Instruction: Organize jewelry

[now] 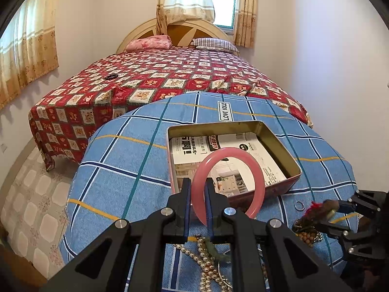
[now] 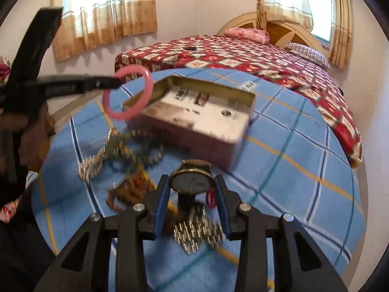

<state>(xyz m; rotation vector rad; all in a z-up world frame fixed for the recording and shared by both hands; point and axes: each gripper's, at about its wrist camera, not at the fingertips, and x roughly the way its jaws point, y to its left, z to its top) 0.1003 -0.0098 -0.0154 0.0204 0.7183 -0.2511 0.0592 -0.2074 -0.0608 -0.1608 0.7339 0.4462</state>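
Observation:
My left gripper [image 1: 197, 185] is shut on a pink bangle [image 1: 255, 168] and holds it upright above the near edge of an open tin box [image 1: 279, 146] lined with printed paper. It also shows in the right wrist view [image 2: 116, 82] with the bangle [image 2: 143, 104] beside the tin [image 2: 194, 131]. My right gripper [image 2: 192, 182] is shut on a dark-faced wristwatch [image 2: 192, 182] above the cloth; in the left wrist view it [image 1: 336, 210] holds a blurred brown and red object. A pearl necklace [image 1: 206, 265] and brown beads [image 1: 307, 236] lie on the blue checked cloth [image 1: 126, 170].
A small metal ring [image 1: 299, 205] lies on the cloth by the tin. More chains and beads [image 2: 116, 150] lie left of the watch. Behind the round table stands a bed with a red patterned cover [image 1: 155, 80] and a dark object [image 1: 111, 76] on it.

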